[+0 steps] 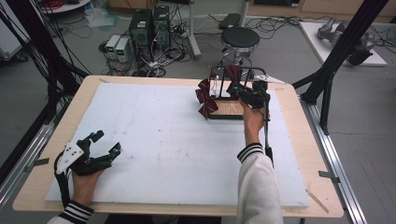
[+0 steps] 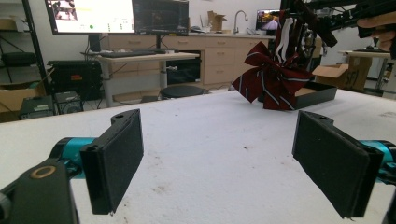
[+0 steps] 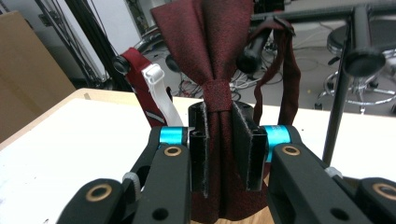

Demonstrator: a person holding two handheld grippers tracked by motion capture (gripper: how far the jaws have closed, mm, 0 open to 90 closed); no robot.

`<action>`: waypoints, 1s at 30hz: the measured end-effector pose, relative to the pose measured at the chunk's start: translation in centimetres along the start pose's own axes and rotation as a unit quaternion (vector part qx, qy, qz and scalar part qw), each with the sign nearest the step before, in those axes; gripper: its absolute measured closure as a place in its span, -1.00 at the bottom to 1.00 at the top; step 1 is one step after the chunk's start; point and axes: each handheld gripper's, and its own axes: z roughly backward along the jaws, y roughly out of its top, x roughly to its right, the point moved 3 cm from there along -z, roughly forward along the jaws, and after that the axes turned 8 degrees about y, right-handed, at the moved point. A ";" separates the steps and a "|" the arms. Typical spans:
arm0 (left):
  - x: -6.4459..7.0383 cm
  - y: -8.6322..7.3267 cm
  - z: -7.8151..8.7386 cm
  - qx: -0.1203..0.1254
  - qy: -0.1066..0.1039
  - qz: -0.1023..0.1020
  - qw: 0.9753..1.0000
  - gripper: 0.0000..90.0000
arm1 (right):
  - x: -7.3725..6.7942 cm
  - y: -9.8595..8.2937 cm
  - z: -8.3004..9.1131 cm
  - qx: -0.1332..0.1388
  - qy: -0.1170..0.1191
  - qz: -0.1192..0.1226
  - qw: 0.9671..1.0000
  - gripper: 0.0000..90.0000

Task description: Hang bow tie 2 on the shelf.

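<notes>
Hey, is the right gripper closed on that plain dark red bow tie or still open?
Shut. The right gripper has its jaws pressed against both sides of the dark red bow tie.

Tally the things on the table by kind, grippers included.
Bow ties: 2, a striped one and a plain dark red one
Racks: 1, black frame on a wooden base
Grippers: 2, left and right
Total: 5

High cam overhead; gripper cams low, both share bow tie (image 2: 275, 84), prob.
</notes>
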 end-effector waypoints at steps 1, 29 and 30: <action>0.0 0.0 0.0 0.000 0.000 0.000 1.000 -0.63 | 0.1 -0.1 0.0 -0.005 -0.007 -0.001 1.000 0.72; 0.0 0.0 0.0 0.000 -0.001 -0.001 1.000 -0.63 | 1.3 -1.5 -0.7 -0.080 -0.048 -0.033 0.995 0.72; 0.0 0.0 0.0 0.000 -0.001 -0.001 1.000 -0.63 | 1.3 -1.5 -0.7 -0.082 -0.049 -0.028 0.995 0.72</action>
